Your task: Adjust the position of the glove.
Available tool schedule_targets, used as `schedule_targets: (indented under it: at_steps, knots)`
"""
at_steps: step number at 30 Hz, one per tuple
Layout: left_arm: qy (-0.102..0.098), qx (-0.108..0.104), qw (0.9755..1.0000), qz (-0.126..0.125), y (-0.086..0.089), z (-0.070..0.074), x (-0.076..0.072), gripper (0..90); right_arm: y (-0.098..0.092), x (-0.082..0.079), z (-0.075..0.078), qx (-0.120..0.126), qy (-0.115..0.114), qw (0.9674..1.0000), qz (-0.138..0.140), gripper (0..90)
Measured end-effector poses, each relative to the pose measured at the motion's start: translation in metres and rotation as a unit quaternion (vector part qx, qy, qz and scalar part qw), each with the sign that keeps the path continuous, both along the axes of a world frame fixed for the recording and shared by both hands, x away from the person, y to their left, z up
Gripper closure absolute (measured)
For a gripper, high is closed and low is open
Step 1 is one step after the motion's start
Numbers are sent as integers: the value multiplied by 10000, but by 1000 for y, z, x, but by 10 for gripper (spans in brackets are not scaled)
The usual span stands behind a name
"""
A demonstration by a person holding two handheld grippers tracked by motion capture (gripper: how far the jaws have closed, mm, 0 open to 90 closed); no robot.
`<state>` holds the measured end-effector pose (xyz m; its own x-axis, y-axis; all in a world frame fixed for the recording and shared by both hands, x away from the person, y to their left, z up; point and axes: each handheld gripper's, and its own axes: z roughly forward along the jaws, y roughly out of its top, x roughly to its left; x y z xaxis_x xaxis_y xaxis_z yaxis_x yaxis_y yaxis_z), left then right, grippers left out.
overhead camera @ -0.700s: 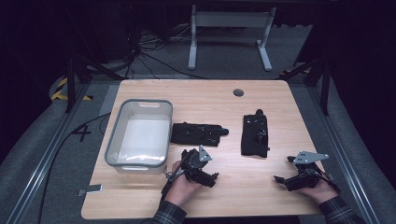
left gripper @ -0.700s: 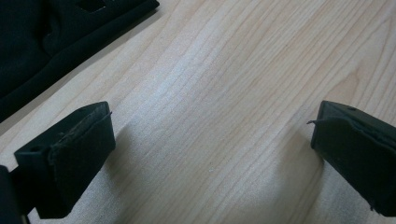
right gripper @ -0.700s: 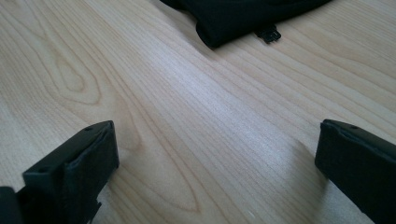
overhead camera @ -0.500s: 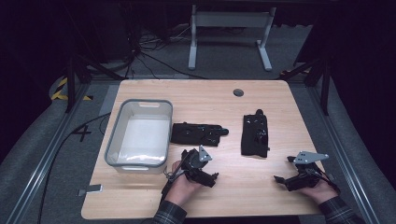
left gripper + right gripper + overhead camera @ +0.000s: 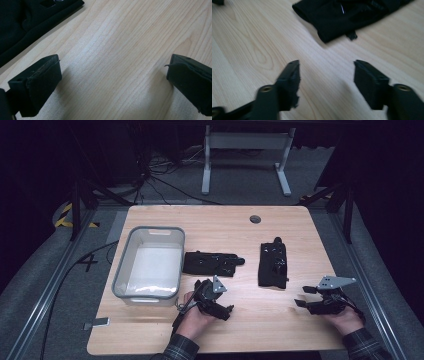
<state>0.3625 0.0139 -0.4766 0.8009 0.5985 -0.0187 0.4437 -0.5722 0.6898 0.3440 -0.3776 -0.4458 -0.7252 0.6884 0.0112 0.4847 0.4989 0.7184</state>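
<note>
High view: L gripper (image 5: 216, 296) and R gripper (image 5: 314, 296) both agape, nothing held. Two black cloths (image 5: 212, 263), (image 5: 273, 265) flat mid-table beside bin (image 5: 120, 277). Risk: limp fabric, pads pinch one layer, slips.

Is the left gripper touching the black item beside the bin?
Apart. In the left gripper view, bare wood separates the left gripper from the black item; its jaws stand wide with nothing between them.

On the table (image 5: 280, 225), a bin (image 5: 150, 265) lies left; two pouches, one (image 5: 212, 263) mid-table, the other (image 5: 273, 265) right of it.
</note>
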Motion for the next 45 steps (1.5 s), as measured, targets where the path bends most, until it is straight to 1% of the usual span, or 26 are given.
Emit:
schedule_targets:
  at_steps: [1, 2, 3, 4, 5, 6, 7, 8, 9, 10, 14, 18, 19, 20, 23, 26, 33, 36, 39, 42, 43, 45]
  knots:
    - [0, 0, 10000, 0, 0, 0, 0, 1, 0, 2, 3, 82, -45, 9999, 63, 562]
    - [0, 0, 10000, 0, 0, 0, 0, 1, 0, 2, 3, 82, -45, 9999, 63, 562]
    - [-6, 20, 10000, -7, 0, 0, 0, 1, 2, 5, 6, 78, -48, 9999, 145, 663]
    - [-6, 20, 10000, -7, 0, 0, 0, 2, 2, 5, 6, 78, -48, 9999, 145, 663]
    - [-7, 19, 10000, -5, 0, 0, 0, 2, 3, 6, 7, 96, -54, 9998, 194, 702]
    - [-5, 18, 10000, -5, 0, 0, 0, 2, 4, 8, 8, 114, -62, 9997, 229, 753]
    - [-5, 16, 10000, -10, 0, 0, 0, 1, 7, 12, 9, 123, -80, 9995, 266, 833]
    - [-6, 8, 10000, -16, 0, 0, 0, 1, 8, 14, 10, 165, -70, 9995, 275, 864]
    - [-6, 8, 10000, -16, 0, 0, 0, 1, 8, 14, 10, 165, -70, 9995, 275, 864]
    - [-13, 1, 10000, -13, 0, 0, 0, 1, 9, 16, 11, 220, -80, 9993, 296, 892]
    - [-5, 7, 10000, -24, 0, 0, 0, 1, 16, 28, 15, 256, -98, 9991, 339, 899]
    - [-7, 10, 10000, -34, 0, 0, 1, 1, 23, 42, 14, 334, -84, 9987, 364, 899]
    - [-8, 11, 10000, -35, 0, 0, 1, 1, 26, 47, 12, 286, -50, 9988, 398, 899]
    - [-8, 11, 10000, -35, 0, 0, 1, 1, 26, 47, 12, 286, -50, 9988, 398, 899]
    - [-8, 8, 10000, -30, 0, 0, 0, 2, 34, 59, 10, 197, -38, 9987, 475, 899]
    - [-8, 8, 10000, -31, 0, 0, 0, 2, 38, 67, 11, 130, -84, 9986, 498, 899]
    - [-3, 9, 10000, -29, 0, 0, 0, 2, 35, 90, 8, 71, -114, 9994, 316, 899]
    - [3, 4, 10000, -27, 0, 0, 0, 2, 35, 96, 5, 13, -99, 9996, 276, 899]
    - [3, 5, 10000, -28, 0, 0, 0, 2, 35, 100, 2, -34, -28, 9996, 265, 898]
    - [3, 5, 10000, -28, 0, 0, 0, 2, 36, 102, -2, -136, 29, 9995, 279, 899]
    - [3, 5, 10000, -28, 0, 0, 0, 2, 36, 102, -2, -136, 29, 9995, 279, 899]
    - [-4, 11, 10000, -25, 0, 0, 0, 2, 37, 102, -6, -188, 93, 9995, 256, 899]
